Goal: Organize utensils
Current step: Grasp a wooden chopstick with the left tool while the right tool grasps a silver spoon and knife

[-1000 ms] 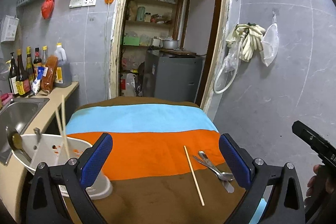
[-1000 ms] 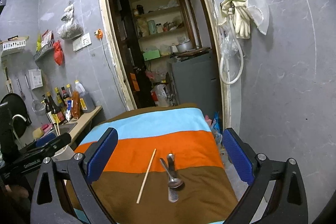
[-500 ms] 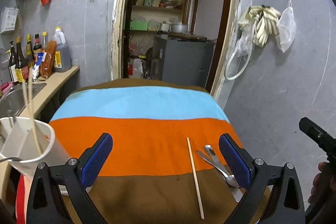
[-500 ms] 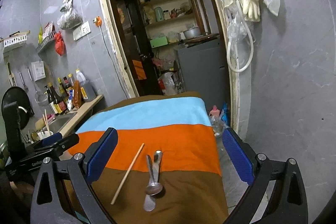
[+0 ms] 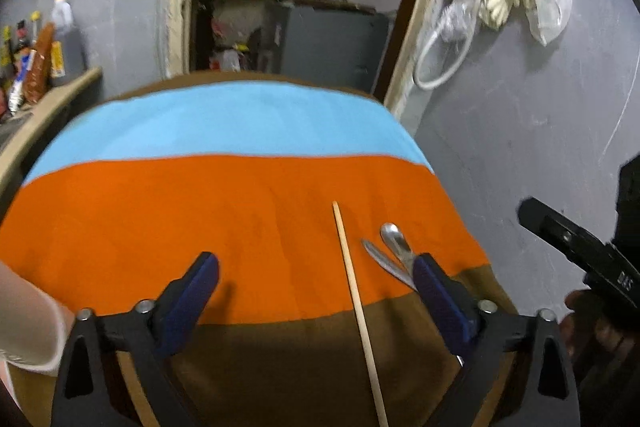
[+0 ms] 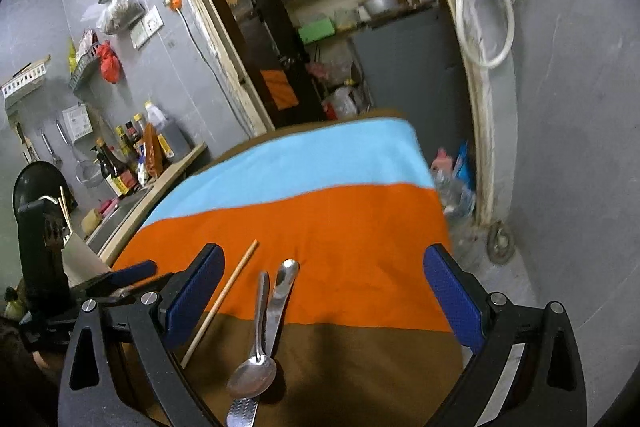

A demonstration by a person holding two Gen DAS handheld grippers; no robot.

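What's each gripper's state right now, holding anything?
Left gripper: jaws closing, nothing gripped; the chopstick lies on the cloth between them.
Right gripper: open, empty, over the spoon.

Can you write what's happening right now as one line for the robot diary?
left gripper: closing, empty | right gripper: open, empty | chopstick, spoon: on striped cloth

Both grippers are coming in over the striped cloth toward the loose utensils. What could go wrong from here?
1. The spoon lies crossed over a second metal utensil, so a pinch by the right gripper may lift both or flick one away.
2. The chopstick is thin and flat on the striped cloth; the left gripper, jaws closing with nothing gripped yet, may roll it or bunch fabric.
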